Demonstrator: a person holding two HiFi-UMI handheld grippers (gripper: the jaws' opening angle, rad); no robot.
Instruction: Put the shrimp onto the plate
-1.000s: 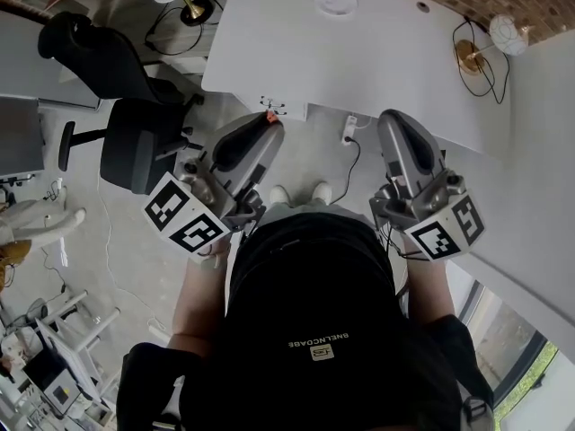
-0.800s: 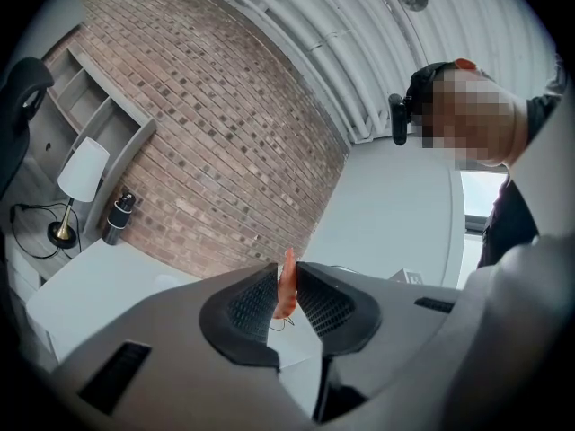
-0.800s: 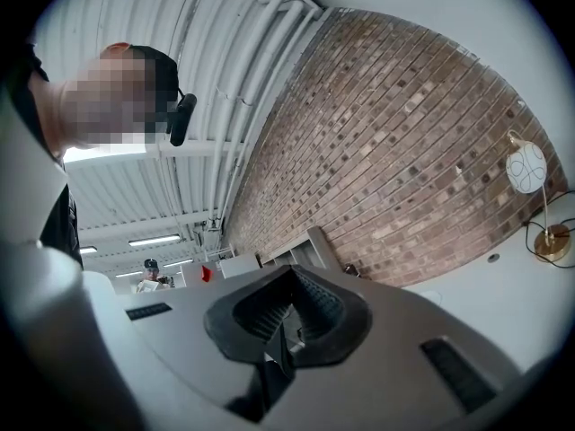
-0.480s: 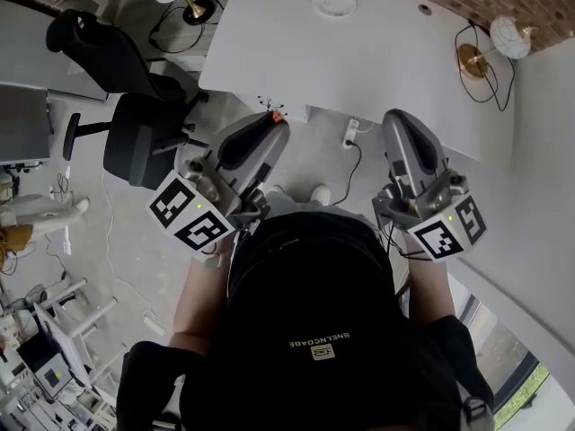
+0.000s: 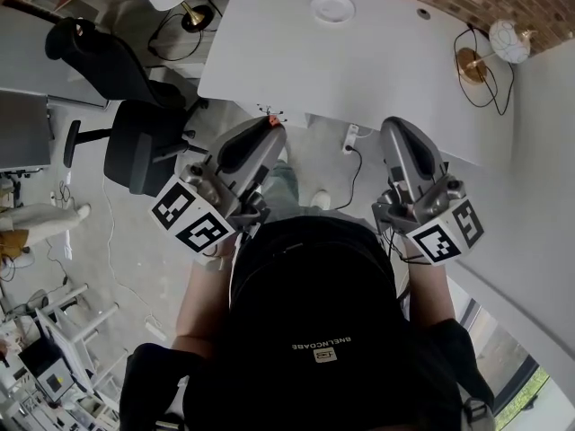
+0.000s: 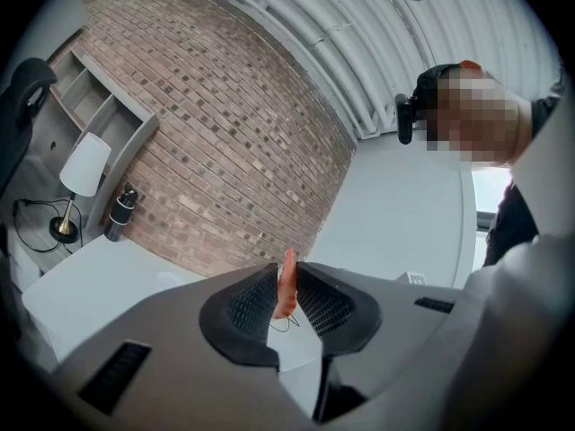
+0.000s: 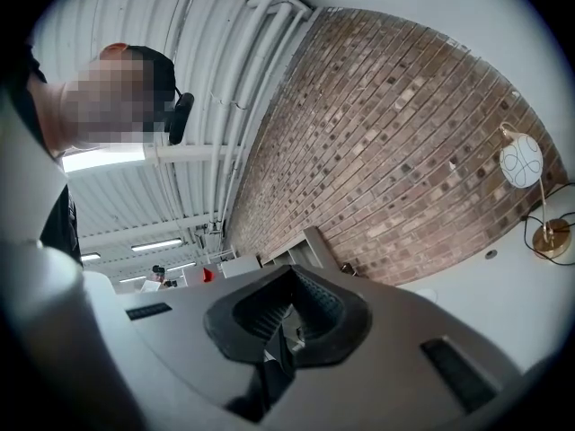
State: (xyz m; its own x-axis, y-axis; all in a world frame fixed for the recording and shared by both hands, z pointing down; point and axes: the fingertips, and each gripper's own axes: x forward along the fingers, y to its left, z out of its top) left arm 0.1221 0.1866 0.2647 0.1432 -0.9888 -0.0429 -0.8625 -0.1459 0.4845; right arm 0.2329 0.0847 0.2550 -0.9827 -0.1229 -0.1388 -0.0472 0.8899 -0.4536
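Orange between grey jaws: clamped the shrimp (image 6: 286, 287) in the left tool (image 5: 269, 127), just short of the table's (image 5: 386, 70) near edge. Held the right tool's (image 7: 289, 281) jaws pressed together. Saw the plate (image 5: 333, 6) far across the table.

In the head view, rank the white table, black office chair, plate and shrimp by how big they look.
1. white table
2. black office chair
3. plate
4. shrimp, only a small orange tip showing
The plate lies farther from the camera, so real sizes may differ.
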